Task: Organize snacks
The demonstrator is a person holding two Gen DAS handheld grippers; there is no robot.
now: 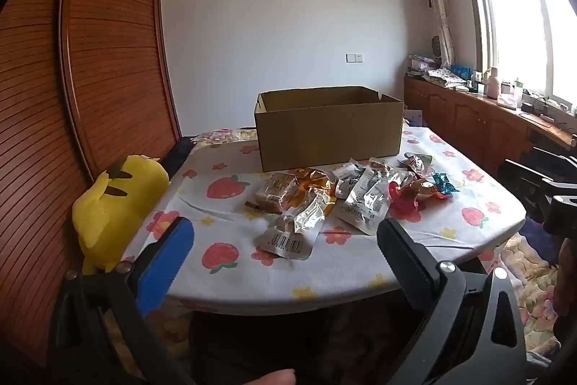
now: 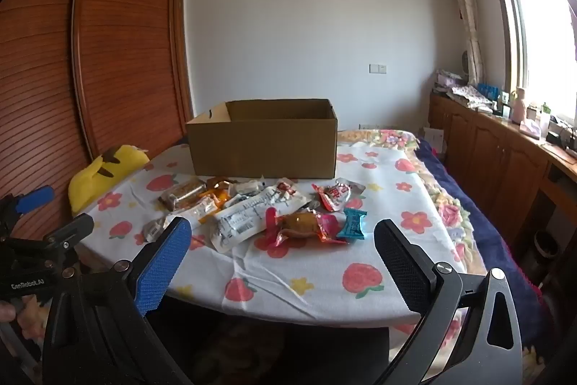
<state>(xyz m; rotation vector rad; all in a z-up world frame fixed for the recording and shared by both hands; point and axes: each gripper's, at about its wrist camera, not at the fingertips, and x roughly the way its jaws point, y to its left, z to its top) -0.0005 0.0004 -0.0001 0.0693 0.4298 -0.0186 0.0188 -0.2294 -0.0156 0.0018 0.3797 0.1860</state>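
Note:
Several snack packets lie in a loose pile on the flowered tablecloth: a brown cake bar (image 1: pixel 277 193) (image 2: pixel 182 195), silver packets (image 1: pixel 364 201) (image 2: pixel 252 219), a red packet (image 2: pixel 337 195), a pink-wrapped snack (image 2: pixel 303 226) and a teal candy (image 1: pixel 443 184) (image 2: pixel 353 222). An open, empty-looking cardboard box (image 1: pixel 328 128) (image 2: pixel 265 141) stands just behind them. My left gripper (image 1: pixel 285 244) is open and empty, held off the table's near edge. My right gripper (image 2: pixel 283 248) is open and empty, also before the near edge. The left gripper also shows in the right wrist view (image 2: pixel 54 210).
A yellow plush toy (image 1: pixel 111 204) (image 2: pixel 104 174) sits at the table's left edge against a wooden wardrobe (image 1: pixel 108 60). A wooden cabinet (image 2: pixel 505 147) with clutter runs under the window on the right. The table (image 1: pixel 450 222) has a rounded near edge.

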